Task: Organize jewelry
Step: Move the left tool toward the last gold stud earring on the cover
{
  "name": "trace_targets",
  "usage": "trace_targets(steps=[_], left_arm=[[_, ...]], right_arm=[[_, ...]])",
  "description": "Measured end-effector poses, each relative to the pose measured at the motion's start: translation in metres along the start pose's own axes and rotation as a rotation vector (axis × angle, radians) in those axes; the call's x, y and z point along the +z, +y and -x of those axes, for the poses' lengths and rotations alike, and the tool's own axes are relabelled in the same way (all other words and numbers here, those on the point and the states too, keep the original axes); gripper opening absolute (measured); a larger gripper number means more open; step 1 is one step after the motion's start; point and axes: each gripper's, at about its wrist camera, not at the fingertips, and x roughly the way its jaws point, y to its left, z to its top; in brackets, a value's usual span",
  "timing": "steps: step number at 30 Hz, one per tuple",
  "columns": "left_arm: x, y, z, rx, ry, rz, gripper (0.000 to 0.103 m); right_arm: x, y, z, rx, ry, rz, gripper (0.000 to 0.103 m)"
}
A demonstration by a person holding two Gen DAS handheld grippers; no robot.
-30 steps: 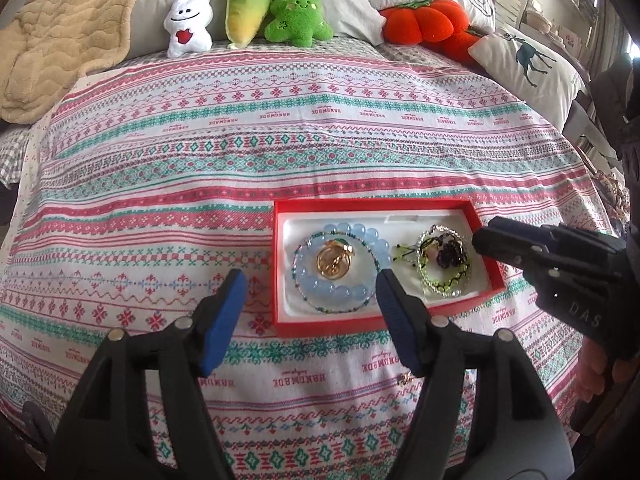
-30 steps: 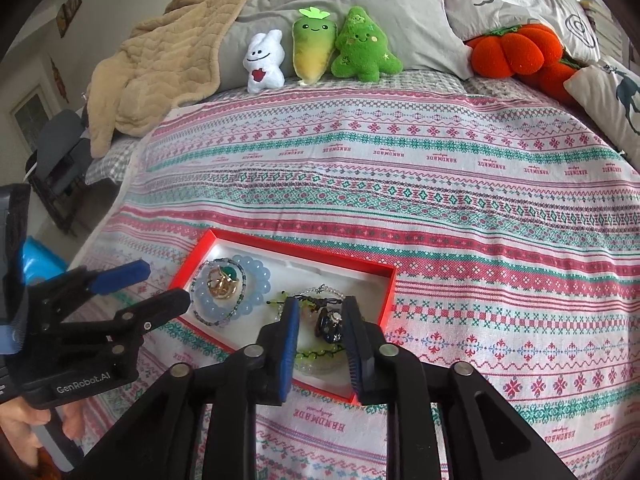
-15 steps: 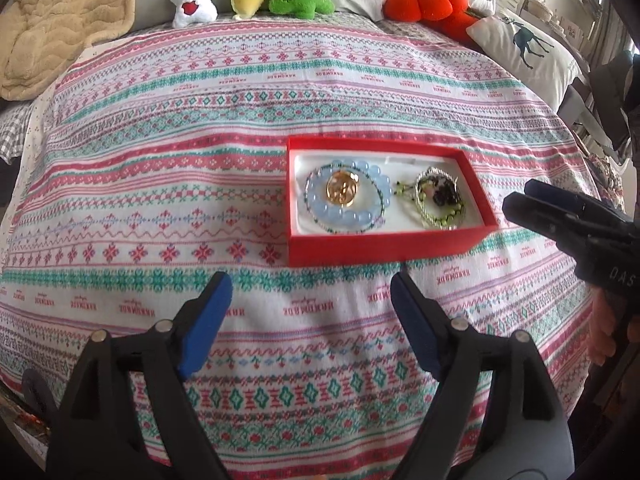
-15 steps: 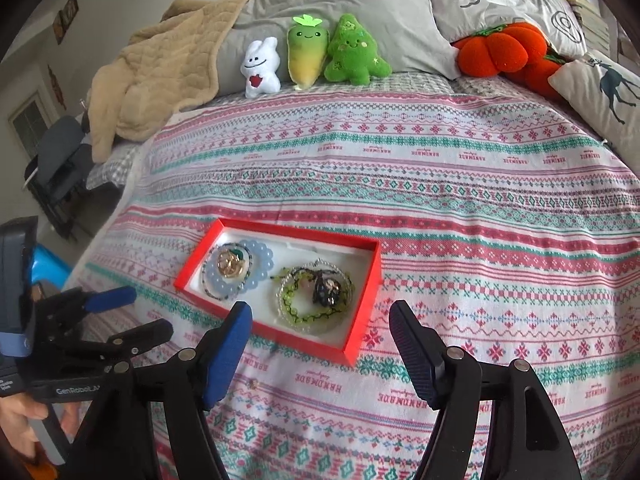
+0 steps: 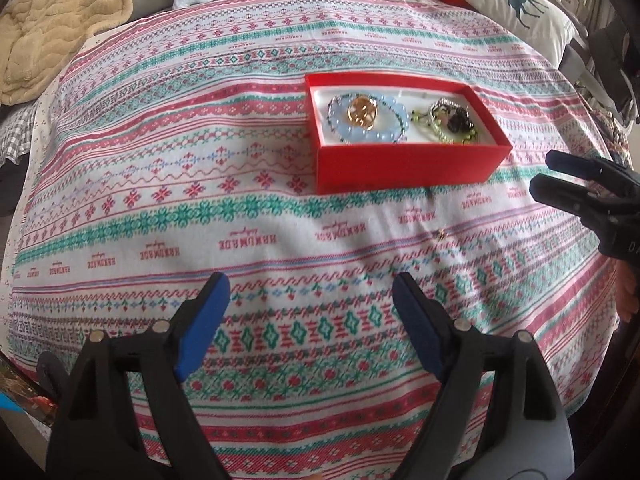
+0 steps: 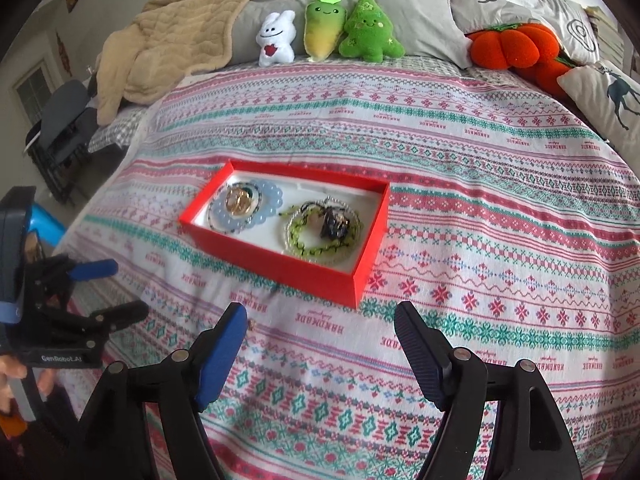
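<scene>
The patterned bedspread point(image 6: 480, 184) fills my right view. A red box point(image 6: 280, 264) sits centre frame, holding a pale blue bead bracelet point(image 6: 272, 196) beside a green braided bracelet point(image 6: 316, 246). My left gripper point(image 5: 310, 312) and right gripper point(image 6: 320, 338), low in frame, gape wide, holding nothing.

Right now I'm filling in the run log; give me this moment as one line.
left tongs: open, empty | right tongs: open, empty | red jewelry box: on bedspread, bracelets inside | small bits: loose on bedspread
</scene>
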Motion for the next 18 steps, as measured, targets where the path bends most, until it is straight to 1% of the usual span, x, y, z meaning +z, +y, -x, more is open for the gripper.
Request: trace_targets(steps=[6,10,12,15,18], left_arm=[[-0.013,0.002,-0.004,0.01,0.016,-0.019,0.084],[-0.017,-0.002,-0.009,0.007,0.02,-0.036,0.084],[-0.019,-0.007,-0.012,-0.008,0.019,-0.051,0.083],[-0.018,-0.015,-0.017,-0.051,0.024,-0.063,0.083],[-0.014,-0.024,-0.021,-0.086,0.02,-0.079,0.083]], right_arm=[[-0.017,0.002,-0.011,-0.033,0.036,0.038,0.078],[-0.027,0.004,-0.024,-0.044,0.085,0.055,0.078],[-0.03,0.005,-0.029,-0.061,0.108,0.068,0.078],[-0.034,0.004,-0.037,-0.094,0.137,0.083,0.078],[-0.035,0.003,-0.041,-0.106,0.151,0.088,0.078]])
